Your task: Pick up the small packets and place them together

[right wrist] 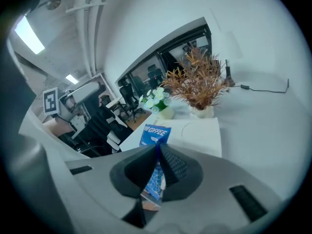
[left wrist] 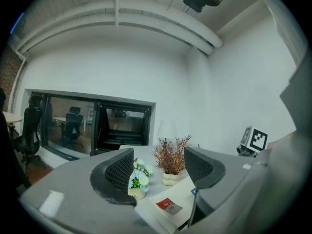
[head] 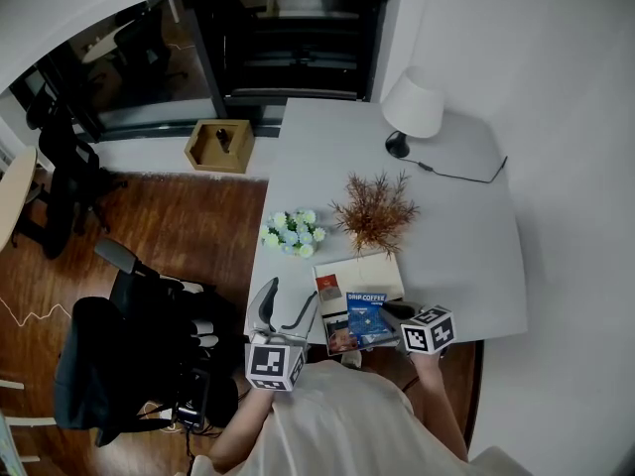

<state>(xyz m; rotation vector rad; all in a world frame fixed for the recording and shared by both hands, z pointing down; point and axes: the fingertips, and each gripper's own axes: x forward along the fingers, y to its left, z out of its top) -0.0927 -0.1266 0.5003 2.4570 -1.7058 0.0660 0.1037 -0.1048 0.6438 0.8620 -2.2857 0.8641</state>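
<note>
White bench (head: 466, 256), office beyond. Right tool (right wrist: 157, 155) clamps blue coffee packet (right wrist: 154, 134) by near edge, rest sticking out ahead; likely light, floppy, slick. Left tool (left wrist: 160, 172) wide, empty.

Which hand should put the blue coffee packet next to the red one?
The right gripper: its fingers pinch the blue coffee packet. The left gripper is open and empty.
</note>
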